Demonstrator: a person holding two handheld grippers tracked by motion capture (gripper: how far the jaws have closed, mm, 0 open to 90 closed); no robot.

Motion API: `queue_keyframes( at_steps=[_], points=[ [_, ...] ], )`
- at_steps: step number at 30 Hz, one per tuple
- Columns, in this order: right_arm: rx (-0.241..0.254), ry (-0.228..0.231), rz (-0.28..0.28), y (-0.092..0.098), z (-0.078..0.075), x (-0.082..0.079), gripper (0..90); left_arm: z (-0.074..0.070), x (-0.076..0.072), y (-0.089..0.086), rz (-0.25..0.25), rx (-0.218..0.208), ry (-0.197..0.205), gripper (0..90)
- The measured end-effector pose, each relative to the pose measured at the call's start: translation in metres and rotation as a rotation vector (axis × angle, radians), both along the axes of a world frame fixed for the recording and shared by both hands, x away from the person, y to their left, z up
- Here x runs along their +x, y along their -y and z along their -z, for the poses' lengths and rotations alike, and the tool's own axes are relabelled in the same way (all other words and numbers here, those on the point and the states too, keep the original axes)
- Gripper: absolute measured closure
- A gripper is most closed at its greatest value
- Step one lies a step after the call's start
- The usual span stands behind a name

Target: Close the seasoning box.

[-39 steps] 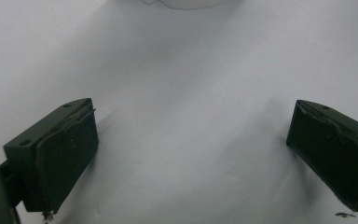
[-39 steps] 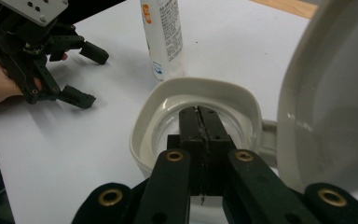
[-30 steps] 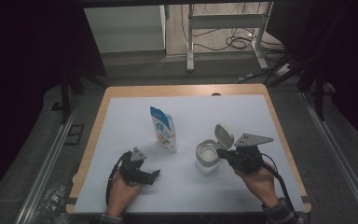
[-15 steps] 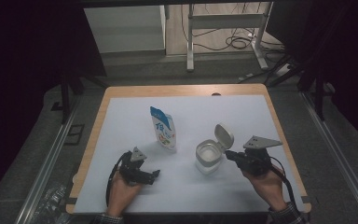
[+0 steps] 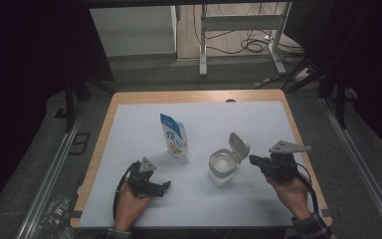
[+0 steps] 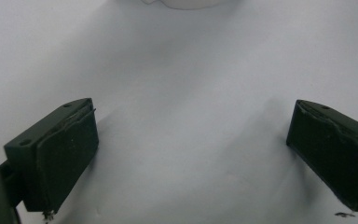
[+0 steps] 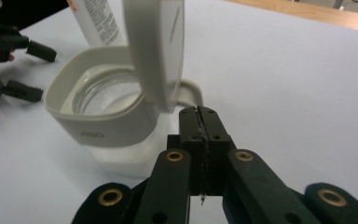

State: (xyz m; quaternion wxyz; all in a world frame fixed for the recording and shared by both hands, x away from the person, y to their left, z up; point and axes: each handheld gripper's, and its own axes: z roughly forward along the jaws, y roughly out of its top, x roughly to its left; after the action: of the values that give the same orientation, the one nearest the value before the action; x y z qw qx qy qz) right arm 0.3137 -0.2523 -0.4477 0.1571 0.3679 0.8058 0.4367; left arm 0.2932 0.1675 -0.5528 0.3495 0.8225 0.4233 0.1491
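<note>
A dim room — grey floor [image 5: 144,74] beyond the wooden-edged table [image 5: 199,95]. A metal desk frame [image 5: 238,22] stands behind, cables [image 5: 258,46] beneath it.

A clear jar [image 5: 223,169] with a grey collar stands upright mid-table, its hinged lid [image 5: 238,146] flipped open.

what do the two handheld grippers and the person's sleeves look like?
Both are black. Left gripper has thick rectangular jaw pads and a black cable looping off its rear. Right gripper has screw-fastened linkage arms, a grey three-cornered plate on top and a black cable. Checked cuffs at both wrists.
</note>
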Motion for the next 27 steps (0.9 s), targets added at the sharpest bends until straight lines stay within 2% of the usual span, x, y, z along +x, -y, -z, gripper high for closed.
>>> queue_keyframes(
  at_steps=[3,12,19,27],
  points=[
    [0.036,-0.002,0.003,0.002,-0.003,0.005,89.0,0.000,0.000,0.000,-0.003,-0.002,-0.002,2.4],
    [0.060,0.018,-0.013,-0.005,-0.015,0.014,89.0,0.000,0.000,0.000,0.000,-0.001,-0.001,2.4],
    [0.061,0.027,-0.035,-0.014,-0.020,0.015,89.1,0.000,0.000,0.000,0.000,0.001,0.000,2.4],
    [0.060,0.026,-0.071,-0.026,-0.019,0.013,89.0,0.000,0.000,0.000,-0.002,0.000,-0.001,2.4]
  ],
)
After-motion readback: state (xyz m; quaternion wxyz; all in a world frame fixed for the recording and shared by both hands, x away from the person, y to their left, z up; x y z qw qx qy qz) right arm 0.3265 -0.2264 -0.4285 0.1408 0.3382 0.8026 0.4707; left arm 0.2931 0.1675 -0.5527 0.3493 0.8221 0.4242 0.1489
